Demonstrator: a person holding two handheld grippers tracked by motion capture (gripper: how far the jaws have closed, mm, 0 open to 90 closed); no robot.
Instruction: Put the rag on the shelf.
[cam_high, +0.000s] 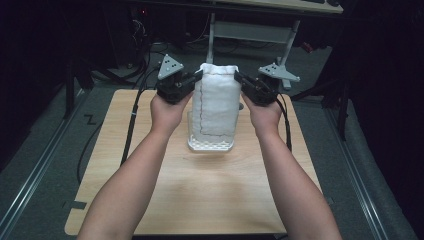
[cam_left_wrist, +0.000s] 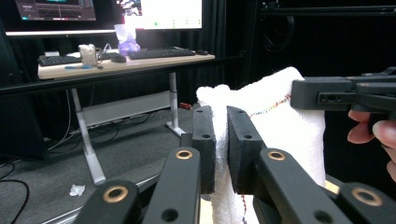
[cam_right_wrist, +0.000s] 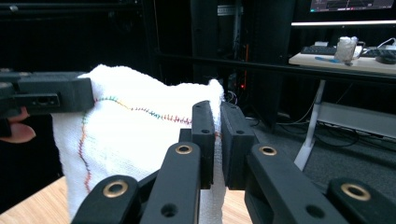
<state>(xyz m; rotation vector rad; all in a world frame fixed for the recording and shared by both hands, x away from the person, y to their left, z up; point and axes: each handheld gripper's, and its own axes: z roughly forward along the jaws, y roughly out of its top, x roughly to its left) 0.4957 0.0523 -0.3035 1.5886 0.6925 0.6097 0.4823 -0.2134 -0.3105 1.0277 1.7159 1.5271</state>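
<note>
Dark room all round: grey carpeted floor (cam_high: 45, 150) w/ metal rails running along both sides, black cables trailing over it, black curtains or panels at the back. Behind the work area stands a desk (cam_left_wrist: 126, 65) on white metal legs, carrying lit monitors (cam_left_wrist: 163, 13), a keyboard (cam_left_wrist: 161, 52) and a cup-like thing w/ something white in it, too small to tell. In the middle sits the table (cam_high: 200, 200), light wood-grain top w/ rounded corners, bare over most of its near half. Two forearms come in from the bottom of the high view, one per side. Held up over the table's far half hangs a white towel (cam_high: 216, 100), stretched approx. upright btw the two hands, its hem stitched in multicoloured thread that runs along the top edge and down one side. Its lower end drops to a small white perforated basket (cam_high: 210, 145) standing on the tabletop; whether cloth touches it, can't tell. The left gripper (cam_high: 196, 80) pinches the towel's upper left corner: in the left gripper view the jaws sit close together w/ the cloth edge squeezed btw them. The right gripper (cam_high: 241, 81) does the same at the upper right corner, jaws pressed onto a fold of cloth. Each gripper carries a grey three-cornered plate on top, and a cable runs back from each along the arm.
</note>
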